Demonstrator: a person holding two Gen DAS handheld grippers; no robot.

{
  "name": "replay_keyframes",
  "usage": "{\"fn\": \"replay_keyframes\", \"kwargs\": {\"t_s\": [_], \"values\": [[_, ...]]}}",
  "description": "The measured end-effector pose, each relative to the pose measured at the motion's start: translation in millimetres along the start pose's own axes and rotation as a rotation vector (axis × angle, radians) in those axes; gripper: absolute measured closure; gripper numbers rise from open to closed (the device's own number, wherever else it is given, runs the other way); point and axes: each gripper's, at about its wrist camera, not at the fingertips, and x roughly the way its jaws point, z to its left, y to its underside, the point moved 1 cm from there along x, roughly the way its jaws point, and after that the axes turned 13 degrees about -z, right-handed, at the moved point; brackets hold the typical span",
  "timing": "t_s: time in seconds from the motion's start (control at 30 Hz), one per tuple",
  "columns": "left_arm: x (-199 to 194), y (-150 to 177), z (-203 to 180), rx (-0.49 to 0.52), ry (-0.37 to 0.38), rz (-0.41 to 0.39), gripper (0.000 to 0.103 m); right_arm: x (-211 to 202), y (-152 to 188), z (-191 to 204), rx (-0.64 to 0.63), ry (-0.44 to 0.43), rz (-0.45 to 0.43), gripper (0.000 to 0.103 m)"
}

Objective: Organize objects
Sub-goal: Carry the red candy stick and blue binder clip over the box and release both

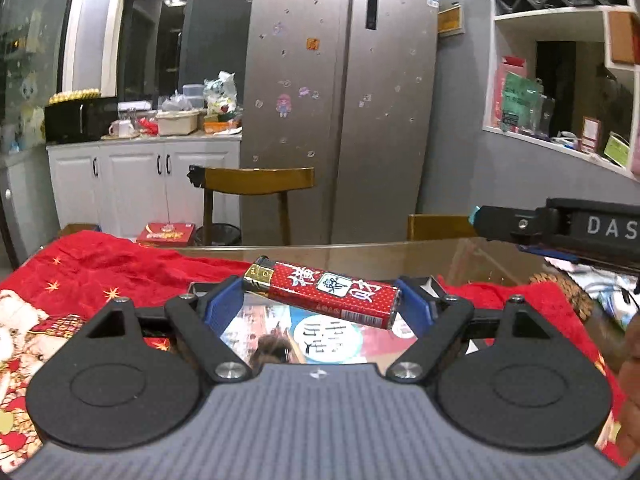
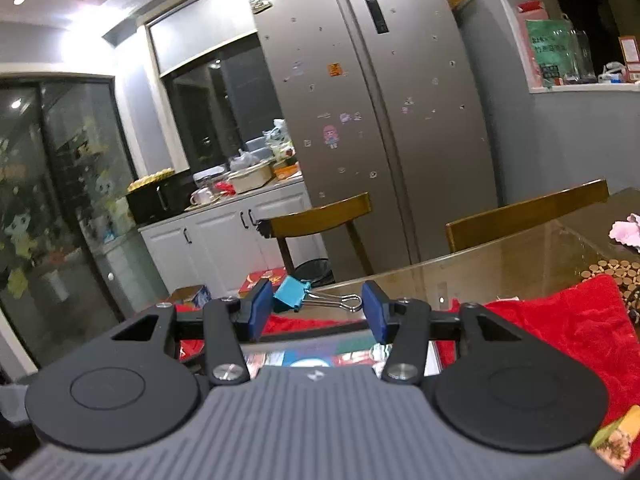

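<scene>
Keep both squeezes steady — your left gripper point(image 1: 320, 300) pinches the lighter point(image 1: 324, 293) lengthwise, your right gripper point(image 2: 316, 312) the binder clip point(image 2: 316, 295) — and carry them level.

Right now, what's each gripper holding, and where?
Left gripper: lighter, clamped end to end. Right gripper: binder clip, held by body and wire handle.

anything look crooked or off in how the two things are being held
Yes. The red lighter sits slanted across the left tongs, metal end higher, pinched end to end. The blue binder clip spans the right tongs, tilted, its wire handle against one pad. Nothing looks spilled or damaged.
</scene>
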Motion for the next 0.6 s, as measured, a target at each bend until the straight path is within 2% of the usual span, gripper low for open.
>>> {"fn": "replay_keyframes", "kwargs": {"t_s": [0.17,0.33,0.6], "values": [[34.8,-7.1,6.3,-0.076,0.017,0.06,0.017,23.7,5.3,-10.2,0.052,0.005,0.057,0.05],[60.4,-0.8,2.7,-0.028,0.02,0.083,0.017,40.8,25.1,-20.7,0.067,0.02,0.11,0.052],[88.6,38.8,2.2,0.031,0.041,0.183,0.017,68.8,64.5,-47.4,0.105,0.081,0.243,0.055]]}}
